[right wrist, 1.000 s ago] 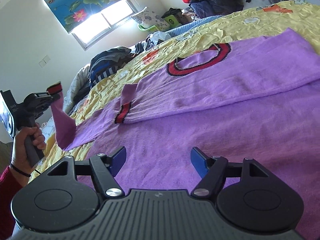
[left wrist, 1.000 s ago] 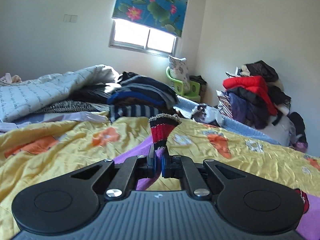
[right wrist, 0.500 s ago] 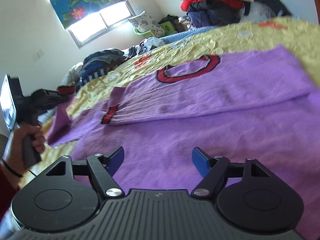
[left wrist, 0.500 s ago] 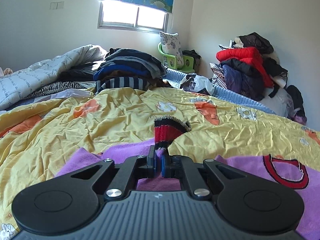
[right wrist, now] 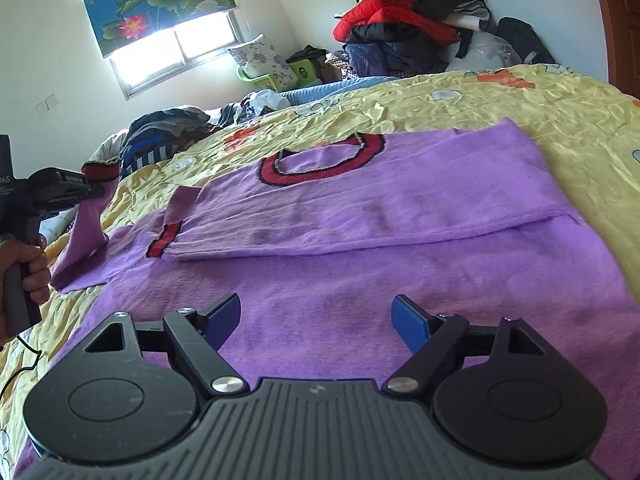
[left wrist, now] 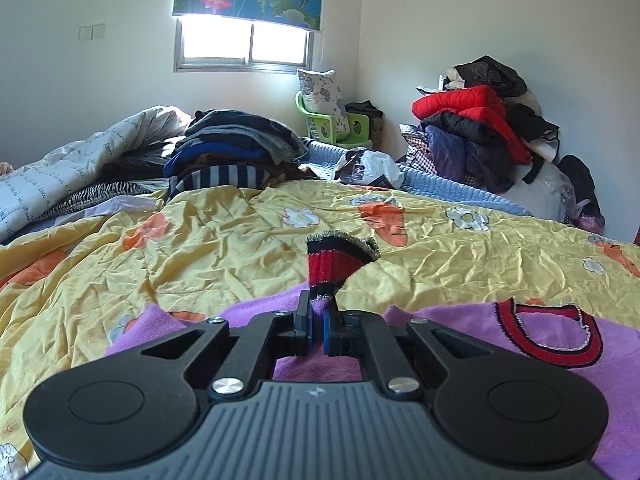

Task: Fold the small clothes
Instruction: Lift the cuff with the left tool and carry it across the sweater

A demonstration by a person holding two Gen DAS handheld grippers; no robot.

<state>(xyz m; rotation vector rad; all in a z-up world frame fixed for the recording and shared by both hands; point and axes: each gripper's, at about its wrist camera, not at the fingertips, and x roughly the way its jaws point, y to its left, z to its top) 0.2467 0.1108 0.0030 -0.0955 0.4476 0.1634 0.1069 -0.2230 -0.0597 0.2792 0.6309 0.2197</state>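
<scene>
Sweater (right wrist: 360, 240) first: one purple knit, lying flat on the yellow flowered bedspread (right wrist: 540, 92), its red-and-black neckline (right wrist: 320, 164) pointing toward the window (right wrist: 176, 48). Two sleeves are counting in here. One is lying folded across the body, its striped cuff (right wrist: 164, 240) sitting near the sweater's left edge. The other sleeve is hanging lifted off the bed, its striped cuff (left wrist: 336, 264) poking up past the left gripper (left wrist: 316, 332), which is clamped tight on the fabric just below the cuff. A hand (right wrist: 28, 276) is gripping that tool's handle at the left of the right wrist view.

The right gripper (right wrist: 316, 320) is hovering low over the sweater's lower body, its jaws apart and opening wider, nothing between them but the purple knit lying underneath.

Edges now: the sweater's right side is running well clear of the bed's far edge, with bare bedspread all along it and beyond the neckline. Two clothing piles are crowding the background: one dark stack (left wrist: 236, 148) at the bed's head, one heap with a red jacket (left wrist: 472, 112) in the corner. One green chair (left wrist: 340, 124) is standing beneath the window.
</scene>
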